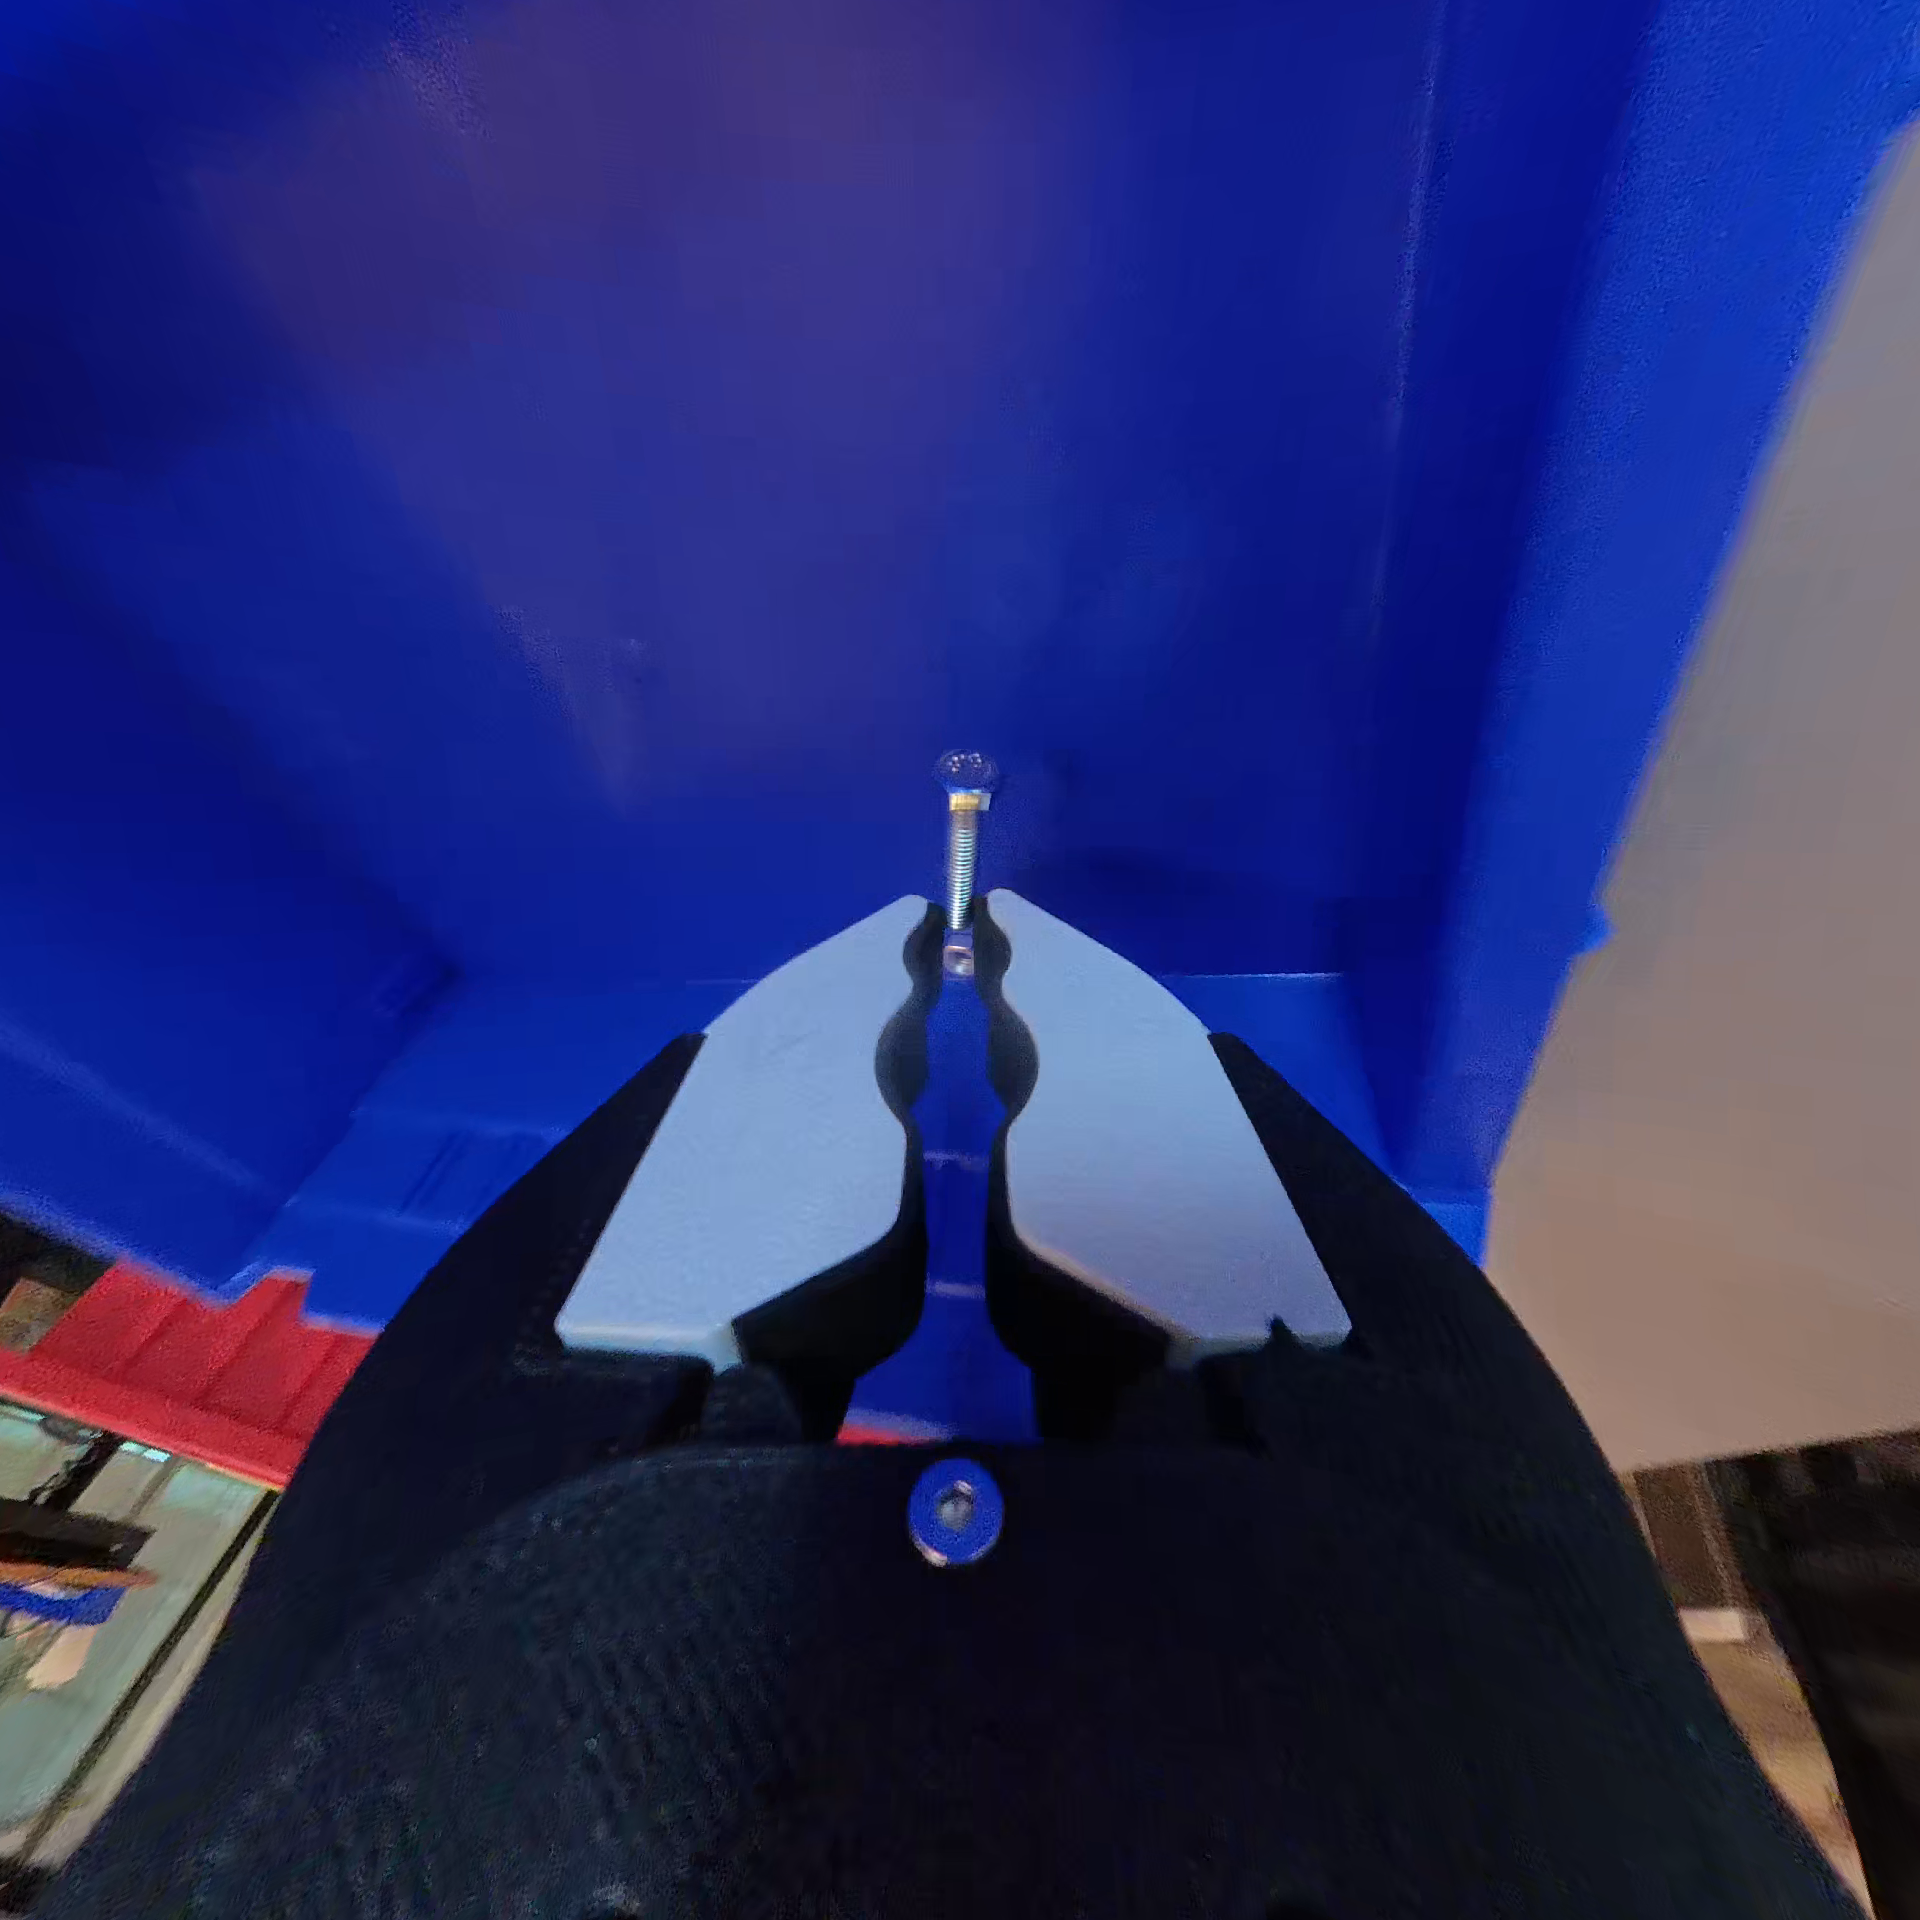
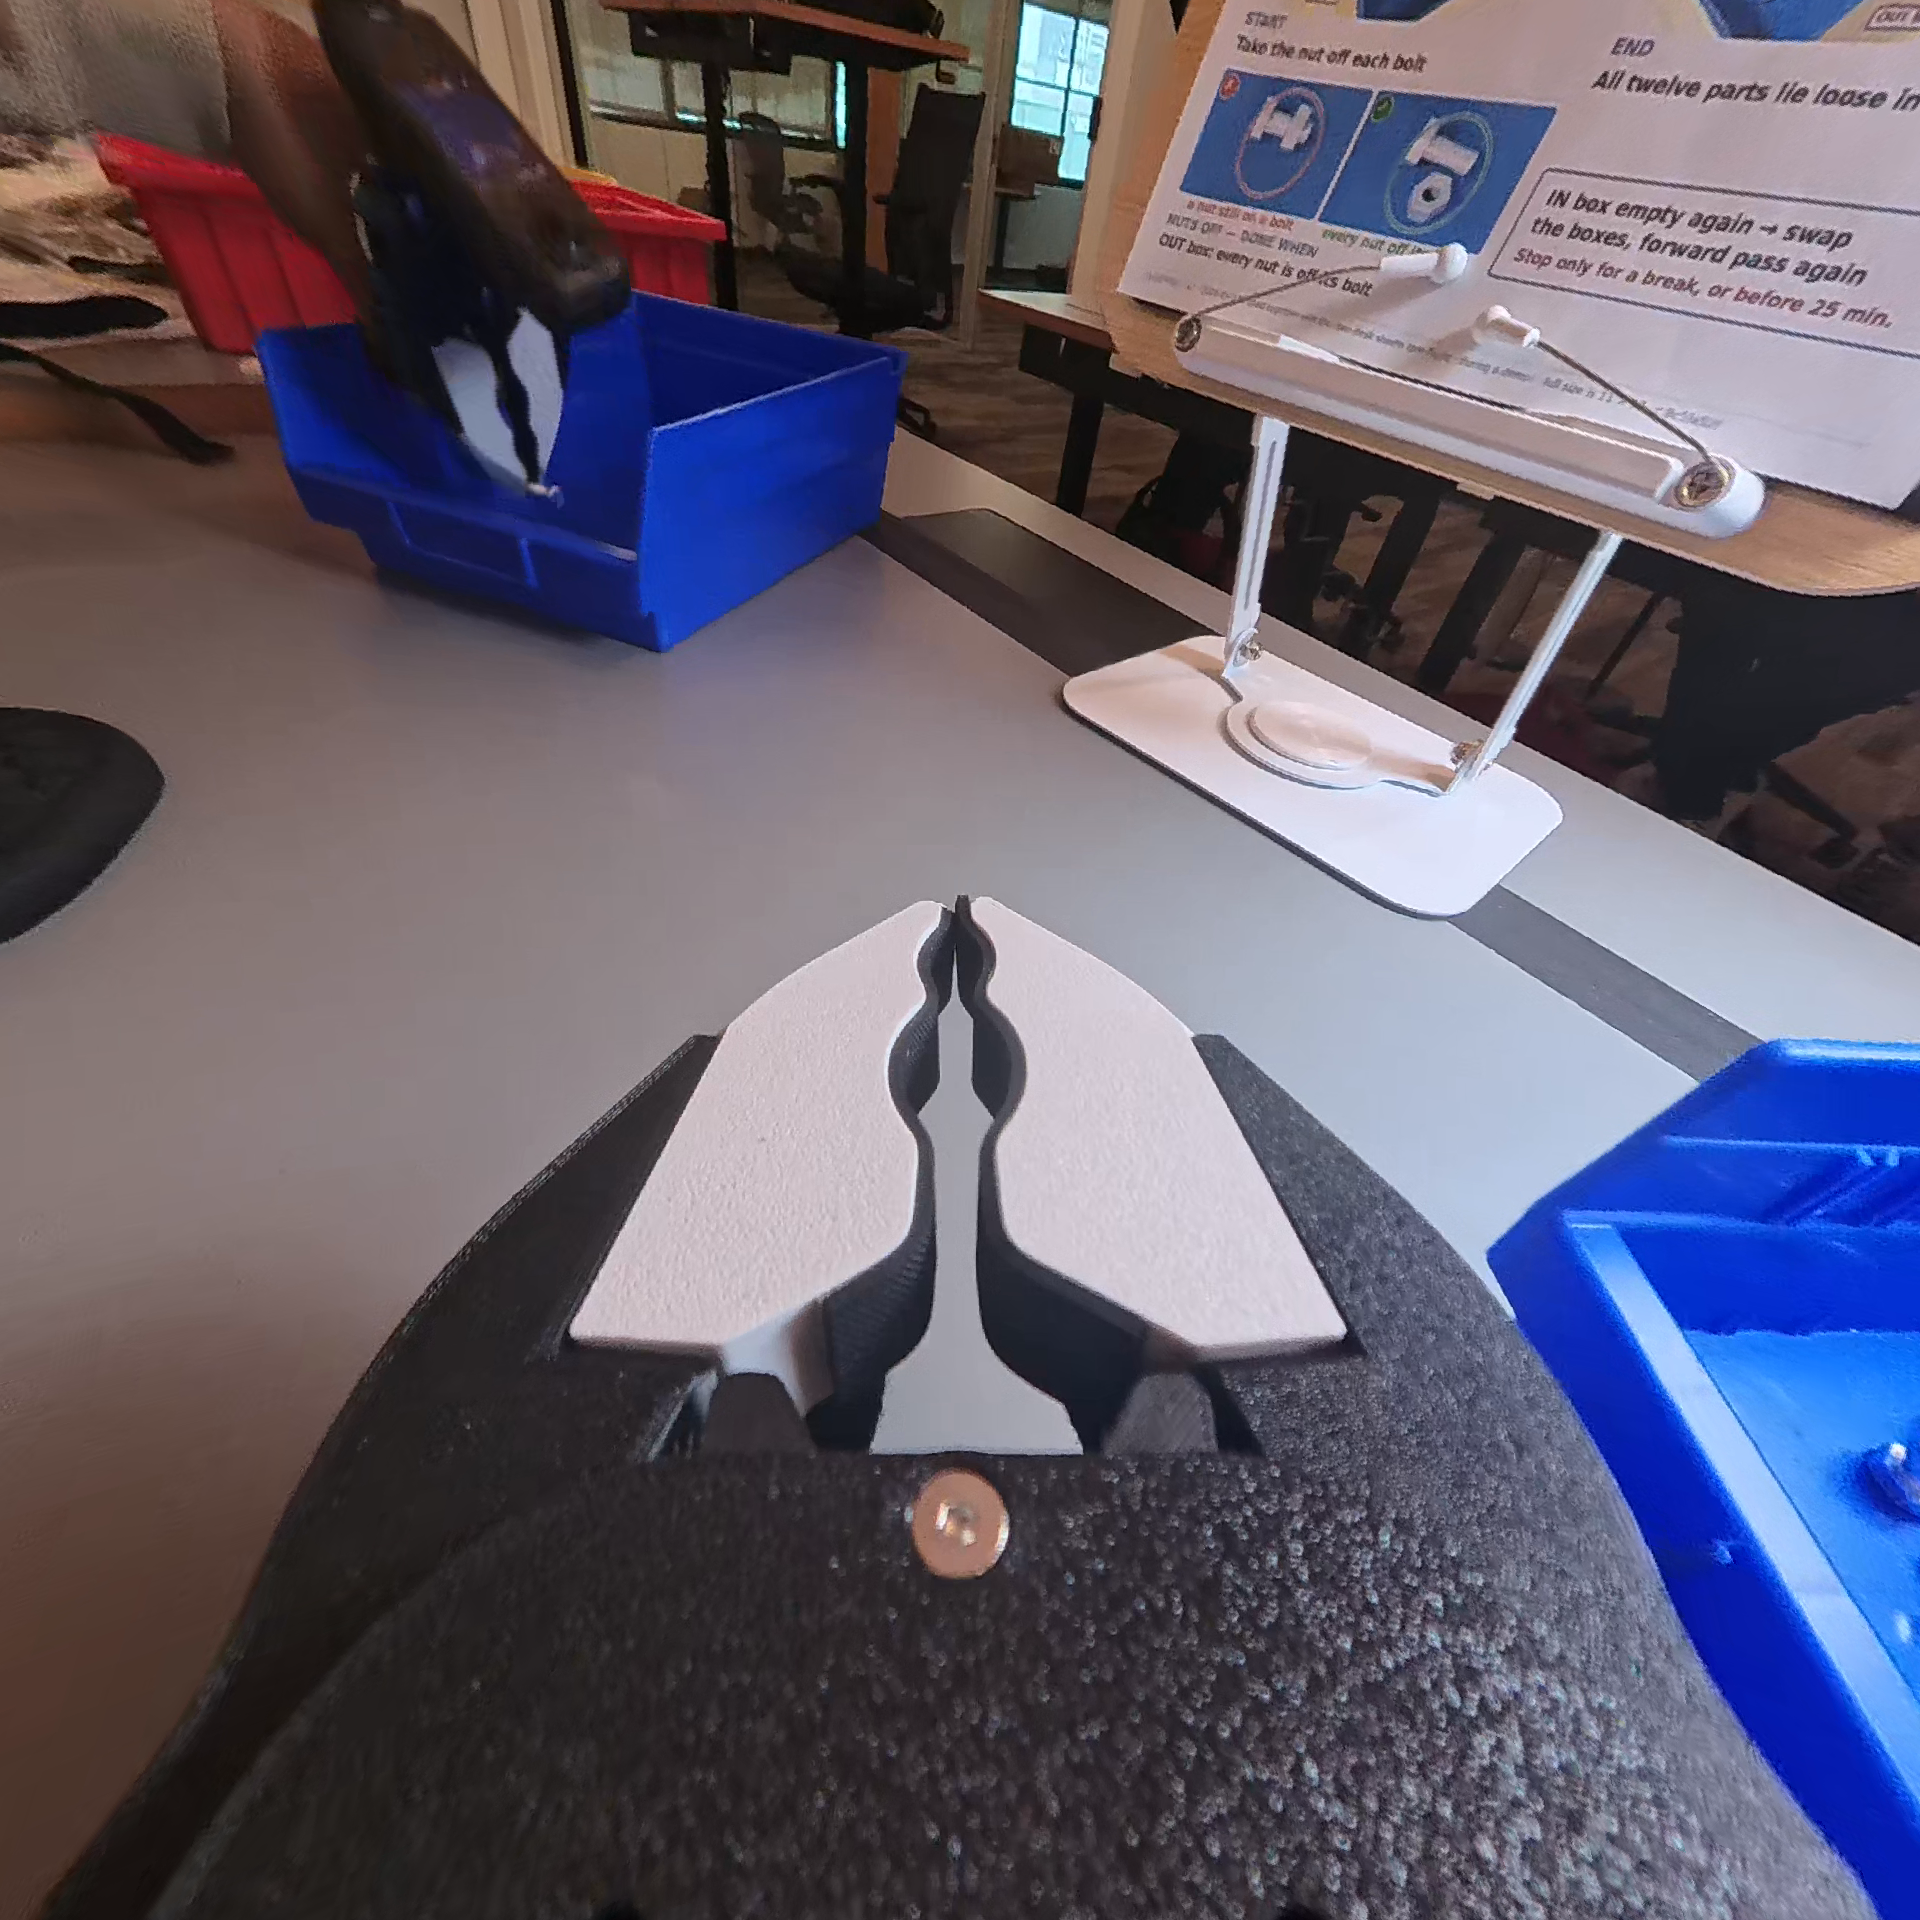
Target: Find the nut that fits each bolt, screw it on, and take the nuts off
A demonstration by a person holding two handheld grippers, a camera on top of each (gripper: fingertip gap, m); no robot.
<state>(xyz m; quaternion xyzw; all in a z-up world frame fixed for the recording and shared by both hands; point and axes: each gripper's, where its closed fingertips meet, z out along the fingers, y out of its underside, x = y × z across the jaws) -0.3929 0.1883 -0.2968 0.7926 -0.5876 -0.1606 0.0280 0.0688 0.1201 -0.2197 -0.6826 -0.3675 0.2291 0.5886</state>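
Bolt [image 1: 958, 862] sits pinched by its threaded end in the left gripper [image 1: 958, 914], over the bin [image 1: 727, 520]. Right gripper [image 2: 961, 914] is closed and empty. Judged next: fetch 1 matching nut.

The left gripper [image 1: 958, 906], a black textured body with two white flat-faced fingers [image 1: 790, 1122] that have wavy inner edges, has its tips pressed in on something thin, with only a narrow slit between them. In the right wrist view this gripper [image 2: 530, 480] shows farther off, tilted steeply with its tips pointing down, gripped from above by a person's hand [image 2: 301, 156]. The right gripper [image 2: 961, 906], of the same black and white build, has its fingertips [image 2: 914, 940] meeting at the front, nothing between them, and points forward, nearly level.
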